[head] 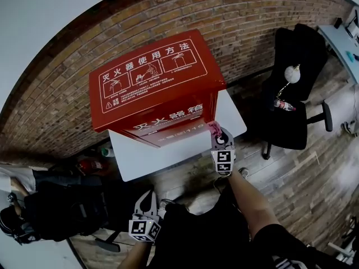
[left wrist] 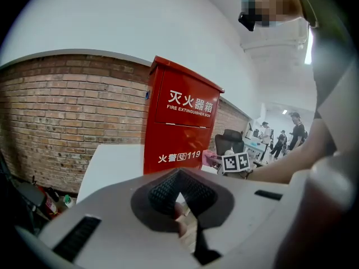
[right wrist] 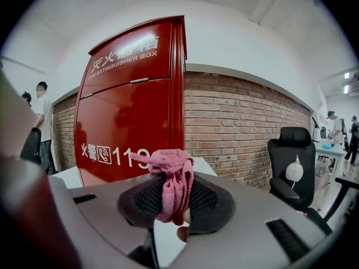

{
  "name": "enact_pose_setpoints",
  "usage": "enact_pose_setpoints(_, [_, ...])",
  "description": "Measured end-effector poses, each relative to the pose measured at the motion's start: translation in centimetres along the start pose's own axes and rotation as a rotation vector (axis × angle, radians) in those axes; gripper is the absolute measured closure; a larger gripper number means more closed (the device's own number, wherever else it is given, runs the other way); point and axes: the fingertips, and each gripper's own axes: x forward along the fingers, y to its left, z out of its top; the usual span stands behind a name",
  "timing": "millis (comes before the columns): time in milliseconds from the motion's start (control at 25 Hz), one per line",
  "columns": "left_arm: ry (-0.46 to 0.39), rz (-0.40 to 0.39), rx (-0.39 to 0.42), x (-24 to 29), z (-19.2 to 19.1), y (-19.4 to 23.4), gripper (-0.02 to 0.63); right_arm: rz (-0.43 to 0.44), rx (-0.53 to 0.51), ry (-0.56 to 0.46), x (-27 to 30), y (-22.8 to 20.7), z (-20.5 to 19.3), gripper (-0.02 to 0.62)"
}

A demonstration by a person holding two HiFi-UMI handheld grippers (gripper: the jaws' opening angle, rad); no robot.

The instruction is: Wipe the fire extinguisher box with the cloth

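Head view: red box (head: 196, 77), wht lettering (head: 143, 60)

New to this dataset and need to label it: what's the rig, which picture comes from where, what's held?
There is no robot here. A person holds a two-jaw gripper in each hand, and each gripper carries a cube with square markers. The head view comes from a camera on the person's head, looking steeply down. The other two views come from cameras riding on the grippers, looking along their jaws.

A red fire extinguisher box stands on a white table against a brick wall, with a black office chair to the right.

The right gripper is shut on a pink cloth, held near the box's lower front corner. Whether the cloth touches the box cannot be told. The left gripper is low, away from the table. Its jaws meet at the tips with nothing between them.
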Motion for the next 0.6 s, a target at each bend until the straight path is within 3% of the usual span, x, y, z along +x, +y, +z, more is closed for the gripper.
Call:
enact_pose_setpoints(360, [-0.025, 0.011, -0.018, 0.7, -0.3, -0.5, 0.583, 0.011, -0.008, 0.0, 0.5, -0.2, -1.8, 0.495])
enact_pose_setpoints(600, [-0.035, 0.059, -0.042, 0.3, -1.3, -0.1, 0.583, 0.024, -0.022, 0.016, 1.0, -0.1, -3.4, 0.495])
